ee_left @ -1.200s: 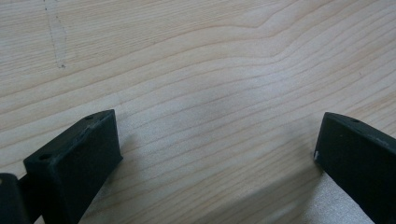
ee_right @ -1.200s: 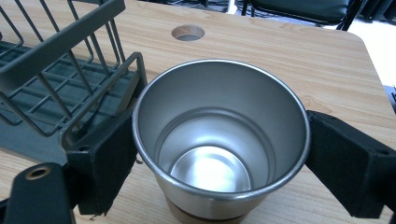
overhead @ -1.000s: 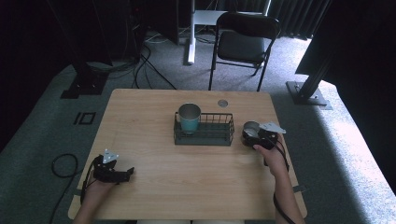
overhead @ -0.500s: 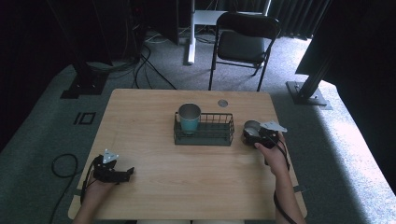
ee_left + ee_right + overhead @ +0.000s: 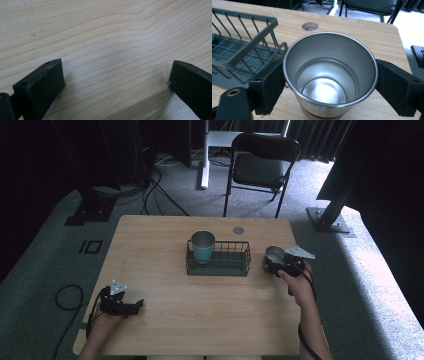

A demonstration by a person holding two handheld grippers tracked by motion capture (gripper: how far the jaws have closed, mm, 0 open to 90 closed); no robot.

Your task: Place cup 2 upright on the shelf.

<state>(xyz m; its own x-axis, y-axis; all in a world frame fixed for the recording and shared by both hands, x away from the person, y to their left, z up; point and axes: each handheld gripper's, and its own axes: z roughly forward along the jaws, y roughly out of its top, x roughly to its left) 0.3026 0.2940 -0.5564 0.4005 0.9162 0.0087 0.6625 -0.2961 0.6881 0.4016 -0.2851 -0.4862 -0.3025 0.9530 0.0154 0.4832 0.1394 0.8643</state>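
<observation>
A steel cup (image 5: 272,254) stands upright on the wooden table (image 5: 150,250), just right of a dark wire basket (image 5: 220,268). My right gripper (image 5: 271,262) is shut on the steel cup (image 5: 329,82), with one black jaw pressed against each side of it. The cup is empty and its polished inside shows. A teal cup with a steel rim (image 5: 202,247) stands in the left end of the basket. My left gripper (image 5: 137,305) lies low at the near left of the table, open, with bare wood between its jaws (image 5: 116,77).
The basket's corner (image 5: 242,32) is close to the left of the held cup. A round cable hole (image 5: 238,230) lies in the table behind the basket. A black folding chair (image 5: 260,165) stands beyond the far edge. Cables lie on the floor at the left.
</observation>
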